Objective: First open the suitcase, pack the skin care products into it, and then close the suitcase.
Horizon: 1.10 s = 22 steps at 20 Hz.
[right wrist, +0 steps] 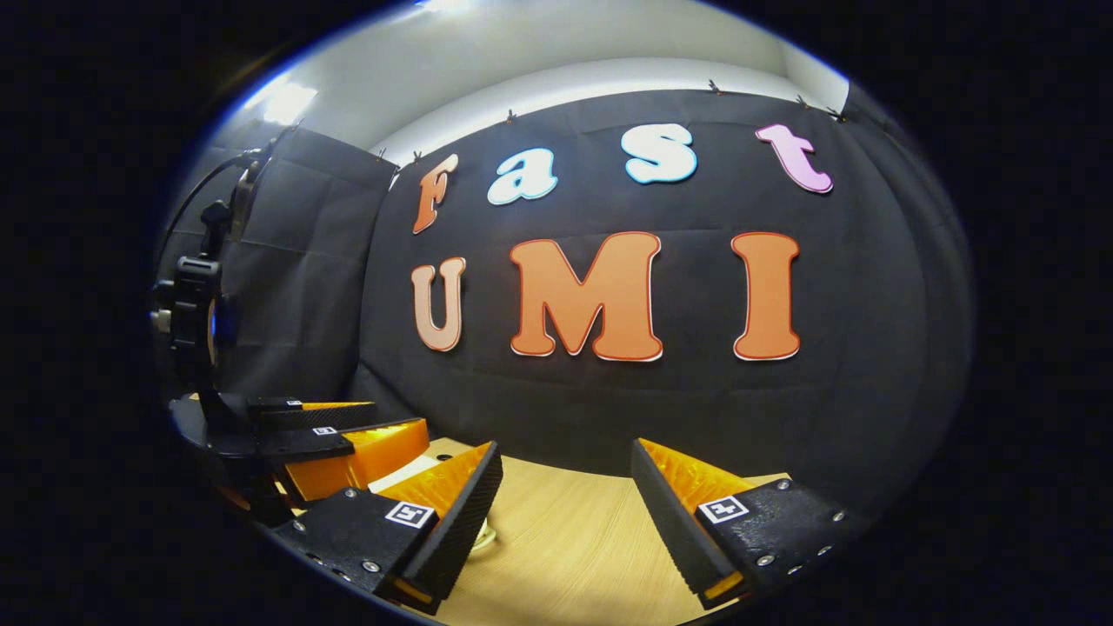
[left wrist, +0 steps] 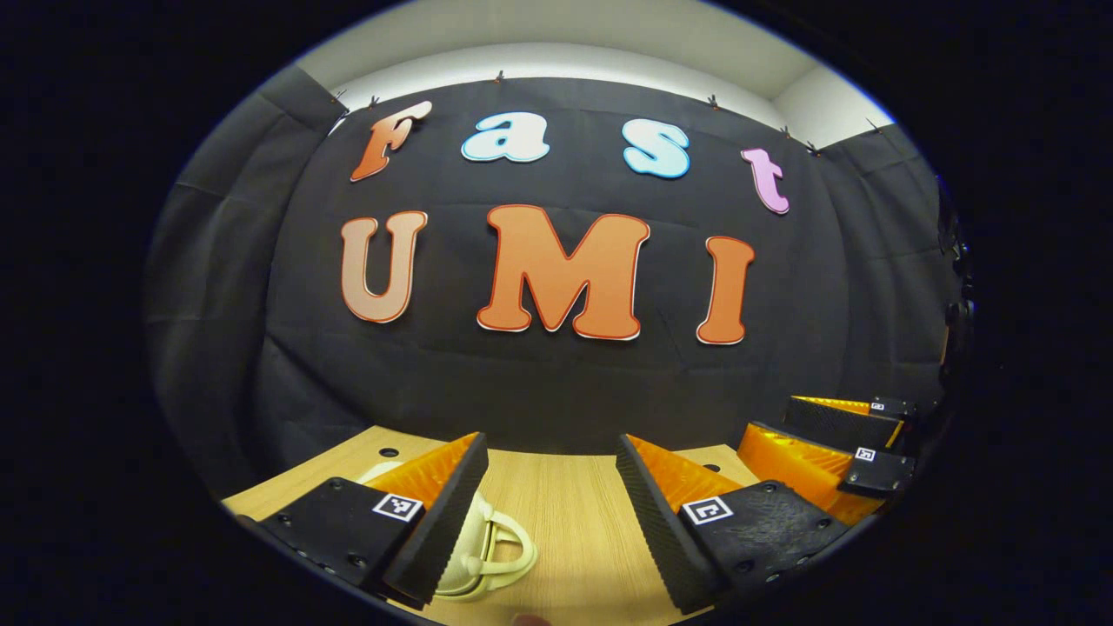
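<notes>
A cream case (left wrist: pixel 491 543) with a loop handle lies on the wooden table (left wrist: pixel 565 504); it is half hidden behind one finger of my left gripper (left wrist: pixel 552 522). That gripper hangs just above the table, open, with nothing between its fingers. In the right gripper view a sliver of the same cream case (right wrist: pixel 483 534) peeks past a finger of my right gripper (right wrist: pixel 565 522), which is open and holds nothing. The two grippers hover side by side: the right gripper (left wrist: pixel 772 416) shows at the right edge of the left gripper view, and the left gripper (right wrist: pixel 400 415) at the left of the right gripper view.
The black cloth wall (left wrist: pixel 556 382) closes off the table's far edge a short way ahead. Bare tabletop (right wrist: pixel 574 530) stretches in front of both grippers. A small hole (left wrist: pixel 389 452) sits in the table's far left corner.
</notes>
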Each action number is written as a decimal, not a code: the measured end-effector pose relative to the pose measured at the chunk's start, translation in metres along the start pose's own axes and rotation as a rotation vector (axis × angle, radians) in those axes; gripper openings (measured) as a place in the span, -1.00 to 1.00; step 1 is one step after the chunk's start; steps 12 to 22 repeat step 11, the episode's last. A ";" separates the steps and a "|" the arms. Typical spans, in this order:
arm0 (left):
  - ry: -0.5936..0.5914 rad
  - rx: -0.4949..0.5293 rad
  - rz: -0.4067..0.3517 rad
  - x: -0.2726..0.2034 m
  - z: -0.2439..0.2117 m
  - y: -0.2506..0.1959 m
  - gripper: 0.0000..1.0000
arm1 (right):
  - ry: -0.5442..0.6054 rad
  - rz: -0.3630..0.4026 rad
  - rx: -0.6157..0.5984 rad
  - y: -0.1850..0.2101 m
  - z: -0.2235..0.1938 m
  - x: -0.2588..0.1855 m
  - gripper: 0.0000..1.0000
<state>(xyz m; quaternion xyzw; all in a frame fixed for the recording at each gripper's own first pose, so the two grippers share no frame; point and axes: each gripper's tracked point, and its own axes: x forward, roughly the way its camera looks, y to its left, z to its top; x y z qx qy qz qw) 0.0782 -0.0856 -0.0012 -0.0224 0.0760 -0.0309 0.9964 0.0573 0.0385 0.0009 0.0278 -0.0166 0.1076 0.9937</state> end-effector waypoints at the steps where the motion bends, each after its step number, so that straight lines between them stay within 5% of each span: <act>1: -0.002 0.004 -0.012 -0.003 0.003 0.003 0.85 | -0.001 -0.023 -0.006 -0.001 0.003 -0.001 0.89; 11: -0.044 0.013 -0.078 0.000 0.015 0.042 0.85 | 0.009 -0.112 -0.065 0.009 0.015 -0.012 0.90; 22: -0.044 0.013 -0.078 0.000 0.015 0.042 0.85 | 0.009 -0.112 -0.065 0.009 0.015 -0.012 0.90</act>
